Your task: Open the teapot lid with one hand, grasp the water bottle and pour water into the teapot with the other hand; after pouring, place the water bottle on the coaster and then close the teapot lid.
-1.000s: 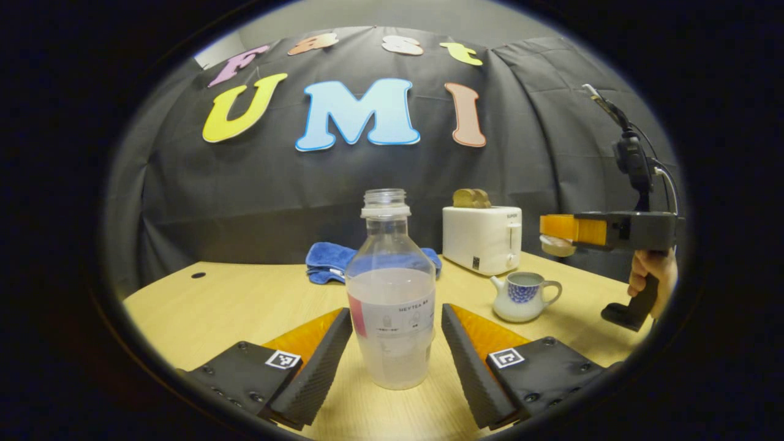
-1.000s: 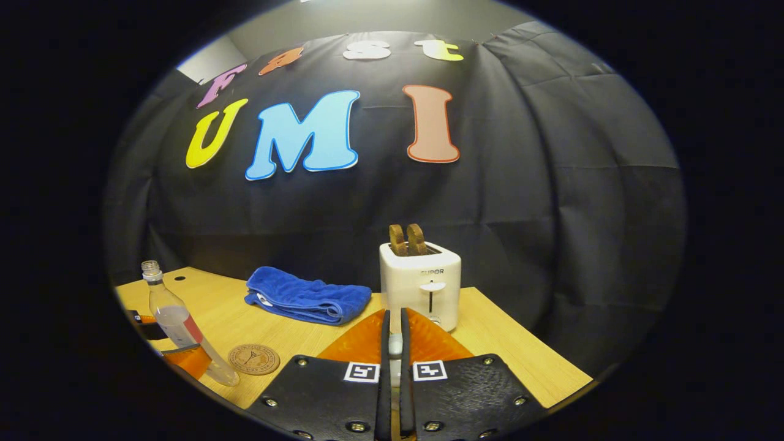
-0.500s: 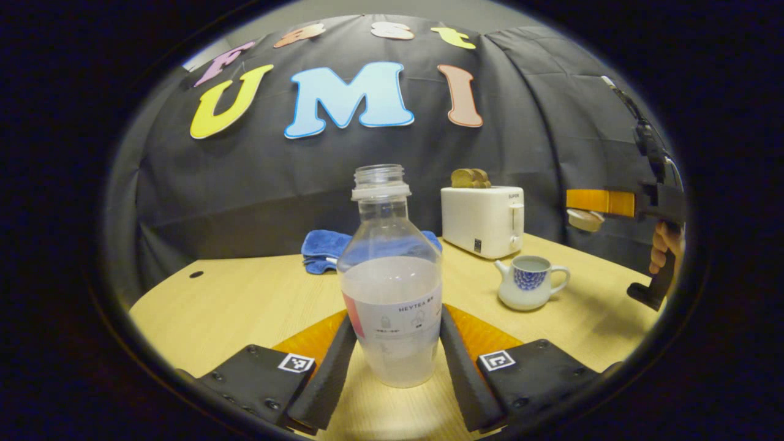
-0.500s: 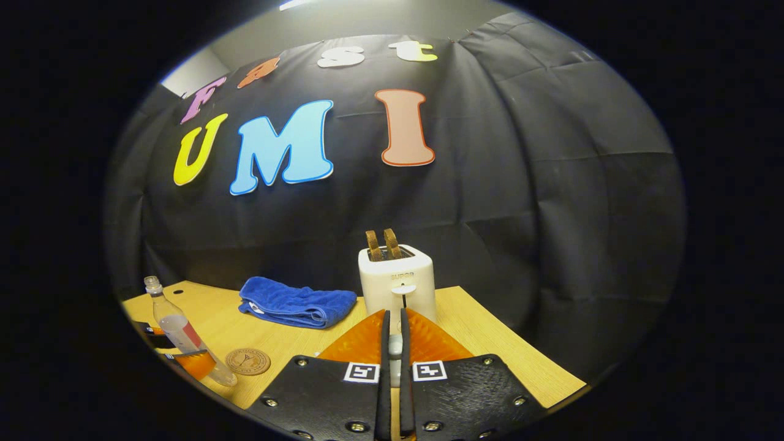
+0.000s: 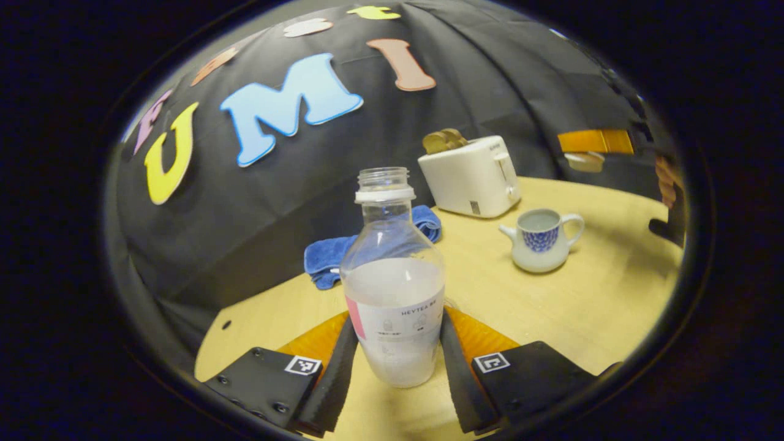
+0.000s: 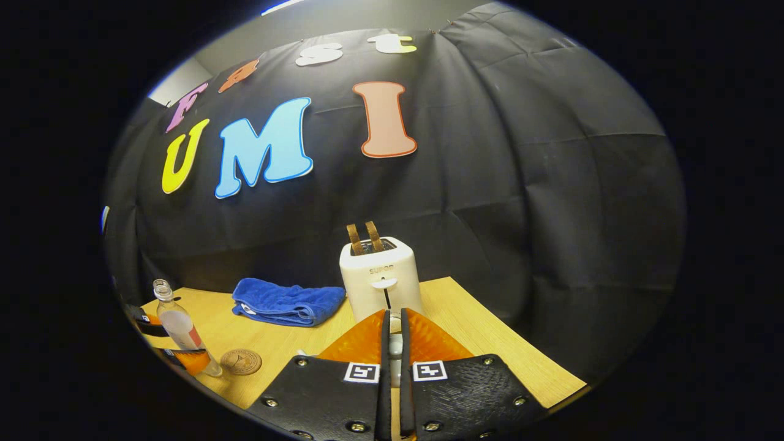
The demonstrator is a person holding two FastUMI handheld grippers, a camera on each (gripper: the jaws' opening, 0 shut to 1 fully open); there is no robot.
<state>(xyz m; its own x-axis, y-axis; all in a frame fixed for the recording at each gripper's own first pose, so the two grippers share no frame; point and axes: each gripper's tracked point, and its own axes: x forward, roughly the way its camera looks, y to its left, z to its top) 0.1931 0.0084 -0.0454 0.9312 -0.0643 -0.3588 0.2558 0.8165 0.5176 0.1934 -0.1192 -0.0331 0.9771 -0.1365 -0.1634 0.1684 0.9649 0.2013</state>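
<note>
Left hand-held gripper (image 5: 392,343) is clamped on the water bottle (image 5: 393,288), fingers pressing the lower body on both sides at label height. A low grip keeps the open neck clear for pouring. The bottle is uncapped, about half full, and sits upright relative to the gripper, while the table (image 5: 551,306) looks tilted in the left gripper view, so I'd judge the whole gripper is being rolled toward the pot. I can't tell if the bottle base is off the table. Teapot (image 5: 541,240) stands to the right of the bottle and well apart, lid off, mouth open. Right hand-held gripper (image 5: 595,142) hangs above and beyond the pot with the lid (image 5: 585,162) under its fingers, held aside so the pour path is free. In the right gripper view its fingers are nearly closed, pinching something small and pale, probably the lid knob. Coaster (image 6: 241,361) lies just beside the bottle on the table, free for the set-down later. Toaster (image 5: 470,177) and blue towel (image 5: 343,254) sit at the back, out of the way. Next step by my read: carry the bottle over the pot mouth and tip slowly, since the opening is small and a spill is the risk.
</note>
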